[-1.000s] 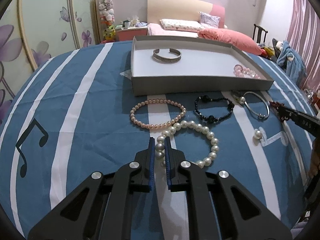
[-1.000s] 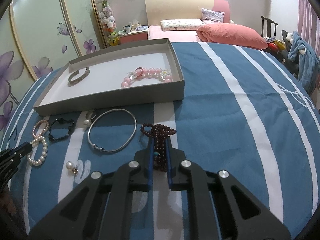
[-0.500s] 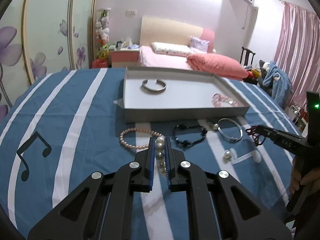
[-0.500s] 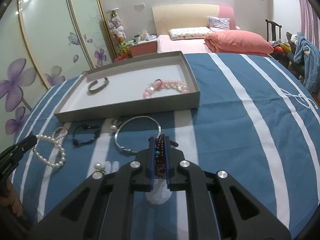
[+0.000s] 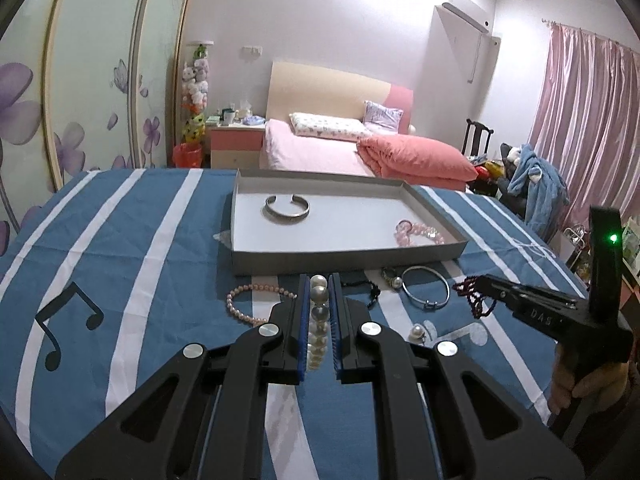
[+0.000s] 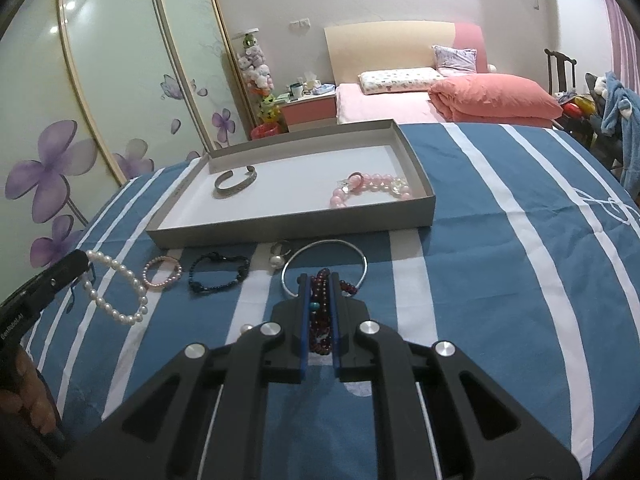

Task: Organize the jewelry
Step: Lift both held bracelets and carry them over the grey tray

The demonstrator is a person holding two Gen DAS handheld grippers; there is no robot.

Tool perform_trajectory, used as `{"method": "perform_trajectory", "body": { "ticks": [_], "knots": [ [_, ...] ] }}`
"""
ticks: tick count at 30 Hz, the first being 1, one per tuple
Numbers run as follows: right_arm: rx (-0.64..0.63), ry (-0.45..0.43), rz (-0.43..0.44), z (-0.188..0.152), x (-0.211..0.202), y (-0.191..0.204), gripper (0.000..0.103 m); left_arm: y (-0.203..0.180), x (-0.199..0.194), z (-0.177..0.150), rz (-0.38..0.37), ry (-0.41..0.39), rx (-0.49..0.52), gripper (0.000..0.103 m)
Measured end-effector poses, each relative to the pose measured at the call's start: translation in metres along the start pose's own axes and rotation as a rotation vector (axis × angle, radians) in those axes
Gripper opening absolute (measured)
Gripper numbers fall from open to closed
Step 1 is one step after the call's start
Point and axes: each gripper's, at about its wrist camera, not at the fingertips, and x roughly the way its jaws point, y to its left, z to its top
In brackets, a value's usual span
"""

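Observation:
My left gripper (image 5: 319,280) is shut on a white pearl bracelet (image 5: 319,320), which hangs off the blue striped cloth; in the right wrist view the bracelet (image 6: 120,270) dangles from the left gripper (image 6: 82,258). My right gripper (image 6: 319,280) is shut on a dark red bead bracelet (image 6: 320,308); the left wrist view shows the right gripper (image 5: 482,280) at the right. Ahead lies the grey tray (image 5: 344,258), holding a silver cuff (image 5: 287,210) and a pink bead bracelet (image 5: 420,232).
On the cloth before the tray lie a small pink pearl bracelet (image 6: 162,276), a black bead bracelet (image 6: 218,276), a silver bangle (image 6: 352,246), a pearl ring (image 6: 276,260) and a pearl earring (image 5: 416,332). A bed (image 5: 320,148) and wardrobe doors stand beyond the table.
Both grippers have risen and tilted up. The pearl bracelet and the dark red bracelet have come off the cloth with them.

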Motion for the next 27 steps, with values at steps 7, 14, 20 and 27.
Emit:
{"method": "perform_trajectory", "body": {
  "ticks": [7,14,20,27],
  "knots": [
    [-0.014,-0.067,-0.016,0.000,-0.012,0.007,0.009,-0.004,-0.003,0.000,0.015,-0.035,-0.002,0.010],
    [-0.041,-0.175,-0.019,0.003,-0.032,0.019,0.009,-0.014,-0.005,0.003,0.049,-0.082,0.014,0.010],
    [-0.078,-0.258,-0.037,0.007,-0.049,0.032,0.009,-0.024,-0.005,0.006,0.070,-0.105,0.033,0.010],
    [-0.103,-0.344,-0.067,0.020,-0.061,0.042,0.009,-0.033,-0.001,0.012,0.097,-0.119,0.052,0.010]
  ]
}}
